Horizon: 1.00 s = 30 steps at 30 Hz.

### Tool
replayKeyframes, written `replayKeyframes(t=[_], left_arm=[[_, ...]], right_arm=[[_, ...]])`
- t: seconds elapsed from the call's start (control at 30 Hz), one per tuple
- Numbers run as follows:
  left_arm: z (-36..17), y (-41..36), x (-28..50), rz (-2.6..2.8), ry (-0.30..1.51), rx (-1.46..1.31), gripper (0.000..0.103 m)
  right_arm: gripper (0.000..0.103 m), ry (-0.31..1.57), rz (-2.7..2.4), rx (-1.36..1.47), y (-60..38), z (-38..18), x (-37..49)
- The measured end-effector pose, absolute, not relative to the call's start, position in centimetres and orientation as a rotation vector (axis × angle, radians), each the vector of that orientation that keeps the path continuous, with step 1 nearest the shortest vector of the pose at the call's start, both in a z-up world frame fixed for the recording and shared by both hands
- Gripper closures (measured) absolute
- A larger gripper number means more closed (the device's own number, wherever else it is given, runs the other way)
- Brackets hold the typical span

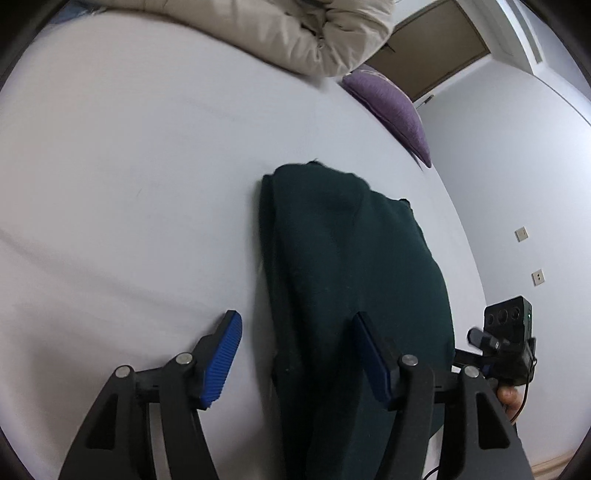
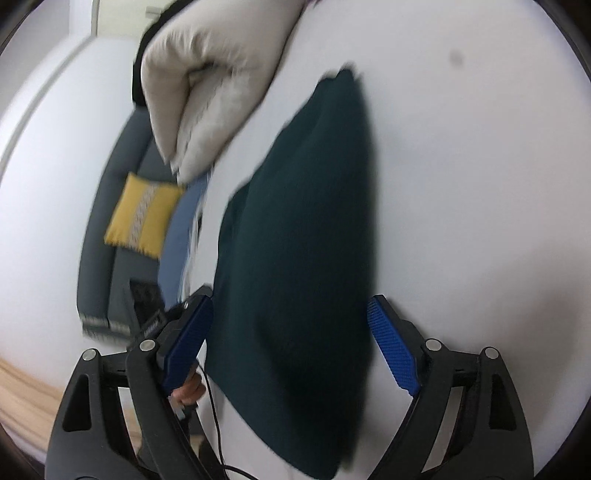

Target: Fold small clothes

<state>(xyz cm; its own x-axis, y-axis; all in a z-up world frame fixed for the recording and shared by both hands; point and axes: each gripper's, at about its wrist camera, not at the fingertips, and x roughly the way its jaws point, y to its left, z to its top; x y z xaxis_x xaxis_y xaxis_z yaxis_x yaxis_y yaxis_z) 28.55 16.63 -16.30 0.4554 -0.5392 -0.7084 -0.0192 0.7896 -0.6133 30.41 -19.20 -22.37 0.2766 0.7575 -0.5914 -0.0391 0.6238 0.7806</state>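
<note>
A dark green garment (image 1: 343, 258) lies folded into a long narrow shape on the white bed sheet (image 1: 129, 184). My left gripper (image 1: 296, 315) hangs open over its near end. One blue pad is above the bare sheet and the other above the cloth, with the garment's left edge between them. In the right wrist view the same garment (image 2: 295, 240) runs away from me. My right gripper (image 2: 290, 297) stands wide open and straddles its full width. Neither pad visibly pinches the cloth. The picture is blurred.
A bulky beige quilted jacket (image 1: 295, 33) lies at the far end of the bed, with a purple cushion (image 1: 395, 107) beside it. Past the bed edge are a grey sofa (image 2: 107, 236) with a yellow cushion (image 2: 144, 218), and a wall with sockets (image 1: 521, 233).
</note>
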Motion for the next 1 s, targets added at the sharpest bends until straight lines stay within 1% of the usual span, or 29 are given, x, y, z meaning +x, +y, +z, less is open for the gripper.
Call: replayKeyframes(t=[0.1, 0.13, 0.23, 0.4, 0.47, 0.53, 0.63, 0.73, 0.8, 0.83, 0.87, 0.97, 1.0], left_arm=[[-16.8, 17.6, 28.9, -0.345, 1.091, -0.684, 0.039], [-16.6, 17.7, 28.9, -0.333, 1.097, -0.679, 0.041], [-16.1, 17.3, 28.4, -0.313, 1.089, -0.622, 0.041], [-17.2, 17.2, 29.3, -0.358, 1.135, -0.673, 0.041], [-17.2, 17.2, 29.9, -0.384, 1.148, -0.709, 0.046], [-17.6, 17.1, 30.3, -0.413, 1.163, -0.747, 0.063], [-18.0, 16.5, 30.2, -0.432, 1.166, -0.759, 0.065], [-18.3, 16.7, 30.4, -0.437, 1.164, -0.797, 0.068], [-18.5, 16.7, 30.5, -0.442, 1.170, -0.817, 0.072], [-18.4, 16.6, 30.6, -0.438, 1.170, -0.812, 0.073], [-18.3, 16.3, 30.5, -0.430, 1.170, -0.796, 0.074], [-17.5, 15.5, 30.2, -0.393, 1.166, -0.730, 0.076], [-17.1, 15.3, 30.0, -0.384, 1.165, -0.717, 0.078]], right_arm=[[0.017, 1.196, 0.591, 0.759, -19.0, -22.6, 29.8], [0.018, 1.199, 0.590, 0.782, -19.1, -22.7, 29.6], [0.021, 1.210, 0.597, 0.786, -19.3, -22.9, 28.9], [0.021, 1.214, 0.610, 0.809, -18.5, -23.1, 29.5], [0.021, 1.214, 0.620, 0.803, -18.2, -22.9, 29.6], [0.021, 1.207, 0.632, 0.819, -18.5, -23.0, 29.4], [0.021, 1.193, 0.646, 0.893, -19.2, -23.6, 29.4], [0.022, 1.209, 0.631, 0.856, -19.2, -23.7, 29.2], [0.025, 1.228, 0.605, 0.786, -18.5, -23.5, 29.1], [0.030, 1.236, 0.591, 0.765, -18.3, -23.4, 29.1], [0.039, 1.242, 0.577, 0.755, -18.3, -23.5, 29.1], [0.050, 1.235, 0.526, 0.728, -18.3, -23.1, 28.7], [0.052, 1.224, 0.512, 0.696, -18.0, -22.8, 28.4]])
